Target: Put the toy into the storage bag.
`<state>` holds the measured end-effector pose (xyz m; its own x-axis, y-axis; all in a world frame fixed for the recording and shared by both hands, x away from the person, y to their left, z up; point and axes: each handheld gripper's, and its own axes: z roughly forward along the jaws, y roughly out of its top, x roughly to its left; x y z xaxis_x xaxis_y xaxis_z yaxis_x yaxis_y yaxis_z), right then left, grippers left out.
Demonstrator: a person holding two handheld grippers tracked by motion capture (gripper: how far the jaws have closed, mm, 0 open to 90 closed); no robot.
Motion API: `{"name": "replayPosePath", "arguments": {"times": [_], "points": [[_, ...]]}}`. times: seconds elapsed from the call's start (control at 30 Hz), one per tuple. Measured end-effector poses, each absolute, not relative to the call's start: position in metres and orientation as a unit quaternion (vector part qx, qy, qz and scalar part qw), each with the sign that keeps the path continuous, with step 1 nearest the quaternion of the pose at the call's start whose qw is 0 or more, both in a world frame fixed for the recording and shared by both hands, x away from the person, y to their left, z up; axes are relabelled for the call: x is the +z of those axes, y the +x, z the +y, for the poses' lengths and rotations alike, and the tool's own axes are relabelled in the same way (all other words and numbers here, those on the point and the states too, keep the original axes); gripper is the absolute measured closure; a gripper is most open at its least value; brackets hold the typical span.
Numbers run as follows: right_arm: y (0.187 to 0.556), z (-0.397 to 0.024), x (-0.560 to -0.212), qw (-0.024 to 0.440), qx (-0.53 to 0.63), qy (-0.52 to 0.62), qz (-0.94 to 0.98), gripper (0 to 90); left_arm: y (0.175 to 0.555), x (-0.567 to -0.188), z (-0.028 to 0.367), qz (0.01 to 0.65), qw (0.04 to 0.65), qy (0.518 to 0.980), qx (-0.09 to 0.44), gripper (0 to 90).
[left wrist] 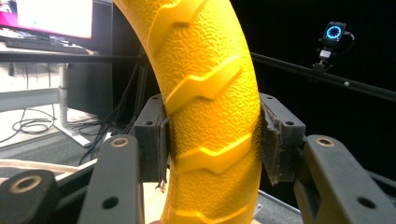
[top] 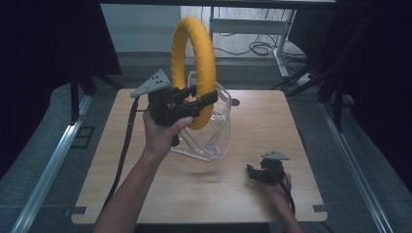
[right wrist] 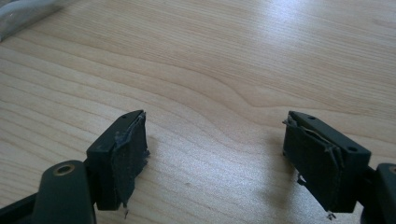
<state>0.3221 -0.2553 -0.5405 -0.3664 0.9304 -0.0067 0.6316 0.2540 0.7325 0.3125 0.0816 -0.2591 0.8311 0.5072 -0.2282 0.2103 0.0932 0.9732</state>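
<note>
**One ring held upright above the clear stand**

One yellow textured rubber ring with chevron ridges (top: 193,68) is being held on edge by the left tool (top: 190,102), whose jaws are clamping the ring's lower arc from both sides; in the left gripper view the pads (left wrist: 161,140) are pressing flat against the tread. The ring's plane is standing vertical, its opening facing roughly across the table. Directly below and just behind it is sitting a transparent plastic stand (top: 214,136) on the light wooden table (top: 252,194). Judgement: any set-down is turning on lowering the ring straight into that stand. The right tool (top: 260,172) is resting near the table's front right, well apart from the ring, jaws spread wide over bare wood. The left hand is clearly the nearer.
</note>
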Motion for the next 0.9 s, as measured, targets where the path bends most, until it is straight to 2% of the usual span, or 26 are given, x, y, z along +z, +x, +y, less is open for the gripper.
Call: {"name": "replayPosePath", "arguments": {"times": [0.5,0.9], "points": [[0.322,-0.255,-0.541,0.228,0.329,0.515,0.758,21.9,0.325,-0.265,0.054,0.268,0.695,0.662,0.080,50.7],[0.322,-0.255,-0.541,0.229,0.329,0.513,0.759,22.4,0.338,-0.287,0.039,0.278,0.686,0.669,0.066,50.7]]}}
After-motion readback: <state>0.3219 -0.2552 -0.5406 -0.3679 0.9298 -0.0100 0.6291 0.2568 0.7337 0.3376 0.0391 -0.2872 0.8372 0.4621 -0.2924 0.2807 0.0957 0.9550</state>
